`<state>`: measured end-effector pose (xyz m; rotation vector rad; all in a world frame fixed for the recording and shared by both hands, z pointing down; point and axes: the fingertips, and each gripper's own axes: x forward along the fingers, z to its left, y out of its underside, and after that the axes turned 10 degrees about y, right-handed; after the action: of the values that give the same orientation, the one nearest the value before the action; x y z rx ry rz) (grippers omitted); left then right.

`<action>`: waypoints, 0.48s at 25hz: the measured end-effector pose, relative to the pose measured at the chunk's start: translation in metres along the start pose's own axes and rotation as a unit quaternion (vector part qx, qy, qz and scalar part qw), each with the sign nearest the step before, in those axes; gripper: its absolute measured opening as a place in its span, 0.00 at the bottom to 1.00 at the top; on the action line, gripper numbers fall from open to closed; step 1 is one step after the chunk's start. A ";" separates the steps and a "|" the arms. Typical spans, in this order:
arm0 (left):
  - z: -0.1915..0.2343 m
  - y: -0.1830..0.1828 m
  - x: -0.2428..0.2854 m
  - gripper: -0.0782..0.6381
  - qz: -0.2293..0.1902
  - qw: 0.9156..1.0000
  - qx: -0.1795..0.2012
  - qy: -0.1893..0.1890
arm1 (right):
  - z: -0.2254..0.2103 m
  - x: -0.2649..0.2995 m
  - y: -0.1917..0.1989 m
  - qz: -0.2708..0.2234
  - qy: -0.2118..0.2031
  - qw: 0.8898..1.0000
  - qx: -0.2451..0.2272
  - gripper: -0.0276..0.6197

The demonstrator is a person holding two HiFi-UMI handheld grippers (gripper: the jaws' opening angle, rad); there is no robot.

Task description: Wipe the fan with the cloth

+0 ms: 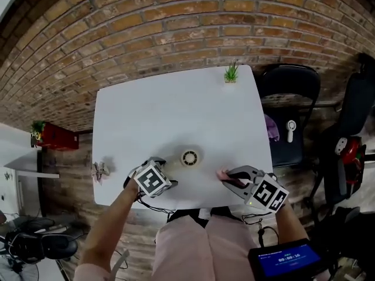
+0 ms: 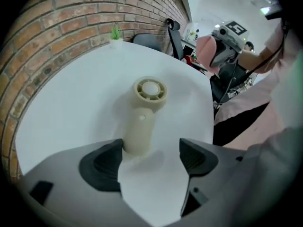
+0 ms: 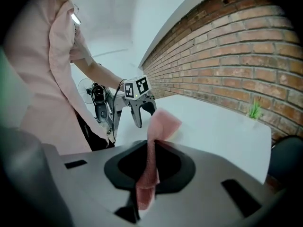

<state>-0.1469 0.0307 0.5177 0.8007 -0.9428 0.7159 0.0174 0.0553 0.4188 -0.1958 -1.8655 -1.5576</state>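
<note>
1. Location of the fan. I see the fan (image 1: 190, 157) on the white table (image 1: 176, 104), near the front edge and between my two grippers. It looks to be lying down, with its round grille head facing up and its handle running toward the left gripper (image 2: 151, 157).

2. Left gripper state. The jaws stand wide apart. The end of the handle sits just beside the left pad, and the right pad is well clear of it. Nothing is clamped.

3. Right gripper state. The right gripper (image 3: 150, 167) is closed on the pink cloth (image 3: 158, 126) and is held above the table to the right of the fan. A loose flap of cloth sticks out past the pads.

4. Handling of the fan. I judge it to be small, light, hollow plastic, so it is likely to slide or roll on the smooth tabletop if wiped without support. The grille looks like the weakest part.

5. Where to grip. I would take the fan by the cylindrical handle, near its middle, with moderate force. I would not clamp the head.

6. Handling of the cloth. It is thin and limp. I would wipe with the free flap and keep the grip at its present pinch point.
</note>
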 end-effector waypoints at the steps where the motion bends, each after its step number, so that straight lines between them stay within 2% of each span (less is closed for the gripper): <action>1: -0.005 0.001 0.002 0.63 0.003 1.000 0.001 0.010 | 0.001 -0.001 0.002 0.001 -0.001 1.000 0.002 0.09; 4: -0.031 -0.008 0.009 0.63 -0.009 0.999 -0.001 0.046 | 0.002 -0.005 0.009 -0.002 -0.002 1.000 0.013 0.09; 7: -0.065 -0.030 0.020 0.63 -0.039 0.995 -0.006 0.096 | 0.005 -0.008 0.019 -0.001 -0.005 1.000 0.022 0.09; 9: -0.081 -0.052 0.027 0.63 -0.070 0.989 -0.022 0.127 | 0.005 -0.011 0.027 0.002 -0.006 1.000 0.027 0.09; 12: -0.098 -0.088 0.037 0.63 -0.118 0.976 -0.059 0.174 | 0.003 -0.020 0.036 0.006 0.000 0.999 0.038 0.09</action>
<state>-0.0195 0.0743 0.4922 0.6429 -0.5567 0.5640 0.0499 0.0742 0.4357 -0.1735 -1.9163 -1.4766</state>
